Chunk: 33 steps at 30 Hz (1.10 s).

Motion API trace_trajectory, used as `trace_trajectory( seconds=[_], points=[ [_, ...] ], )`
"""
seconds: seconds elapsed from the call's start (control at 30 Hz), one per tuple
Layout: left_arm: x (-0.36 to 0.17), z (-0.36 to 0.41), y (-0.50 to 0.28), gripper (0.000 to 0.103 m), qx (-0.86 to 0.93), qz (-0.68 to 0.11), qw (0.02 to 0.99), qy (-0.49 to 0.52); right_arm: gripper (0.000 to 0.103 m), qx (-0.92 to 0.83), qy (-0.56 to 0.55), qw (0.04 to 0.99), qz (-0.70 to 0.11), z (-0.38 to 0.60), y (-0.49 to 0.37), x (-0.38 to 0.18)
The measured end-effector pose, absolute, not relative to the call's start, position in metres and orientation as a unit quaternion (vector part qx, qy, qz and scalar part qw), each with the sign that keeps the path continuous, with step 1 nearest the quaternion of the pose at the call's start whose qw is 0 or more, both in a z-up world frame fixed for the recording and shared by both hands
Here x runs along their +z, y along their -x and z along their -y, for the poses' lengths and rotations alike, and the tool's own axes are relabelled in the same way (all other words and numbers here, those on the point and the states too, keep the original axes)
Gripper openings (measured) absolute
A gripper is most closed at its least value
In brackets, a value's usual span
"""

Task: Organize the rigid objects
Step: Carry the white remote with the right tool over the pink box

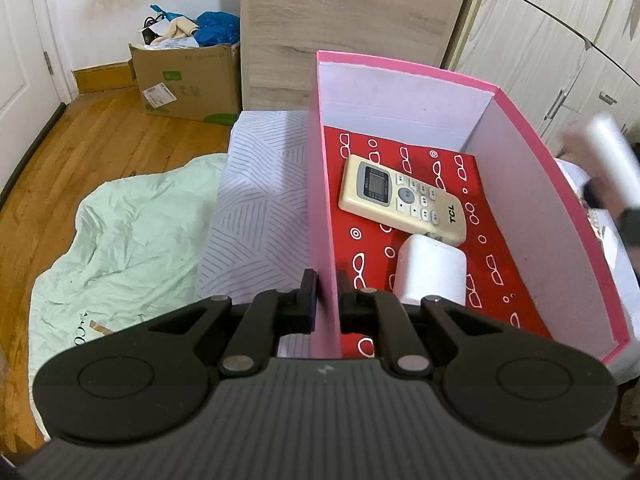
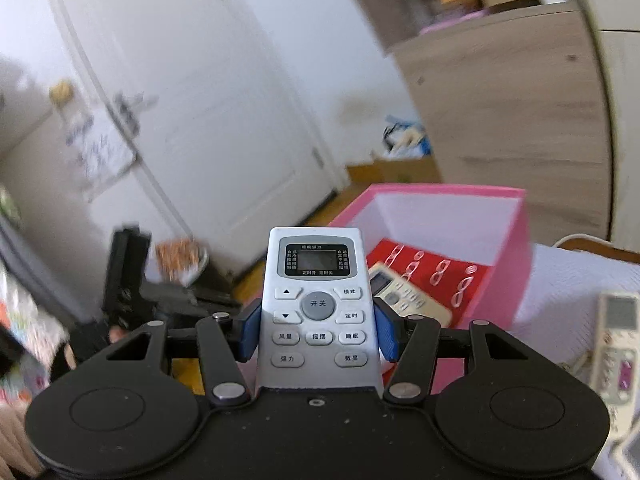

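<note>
- The landmark is the open pink cardboard box (image 1: 516, 184) with white inner walls and a red patterned floor, standing on the pale striped bedsheet (image 1: 256, 184).
- The left gripper (image 1: 325, 294) has its fingers pinched together on the box's near left wall, one on each side of it, steadying the box.
- Inside the box lie a cream TCL remote control (image 1: 404, 200) and, just nearer than it, a white rounded block (image 1: 432, 276) that touches the remote's end.
- The right gripper (image 2: 318, 330) is clamped, blue pads against both long edges, on a white air-conditioner remote with grey buttons (image 2: 318, 300), held in the air on the box's near side.
- Another pale remote (image 2: 618, 332) lies on the sheet to the right of the box.
- Step in hand, as I judge it: carrying the held remote to the box.
- The next move calls for bringing it over the rim, lowering it onto the bare red floor beside the cream remote, then parting the fingers.
</note>
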<state>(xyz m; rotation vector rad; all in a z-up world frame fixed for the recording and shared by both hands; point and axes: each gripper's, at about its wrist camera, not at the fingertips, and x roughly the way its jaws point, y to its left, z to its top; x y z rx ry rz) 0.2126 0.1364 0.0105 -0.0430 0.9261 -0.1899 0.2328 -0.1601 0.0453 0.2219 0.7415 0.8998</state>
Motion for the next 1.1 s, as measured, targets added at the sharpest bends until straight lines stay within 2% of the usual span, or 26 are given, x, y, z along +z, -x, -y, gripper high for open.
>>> trace_trajectory(
  seconds=[0.23,0.53,0.83,1.1],
  points=[
    [0.009,-0.143,-0.213,0.01,-0.096,-0.443,0.89,0.044,0.061,0.451,-0.065,0.791,-0.409,0.121,-0.26,0.026],
    [0.009,-0.149,-0.216,0.012,-0.103,-0.447,0.886,0.069,0.061,0.46,0.06,0.746,-0.477,0.069,-0.255,0.008],
    [0.008,-0.152,-0.216,0.012,-0.106,-0.449,0.884,0.071,0.062,0.525,0.054,0.673,-0.518,0.059,-0.261,-0.005],
    [0.008,-0.151,-0.216,0.012,-0.106,-0.449,0.884,0.071,0.063,0.513,0.055,0.661,-0.545,0.054,-0.267,-0.011]
  ],
)
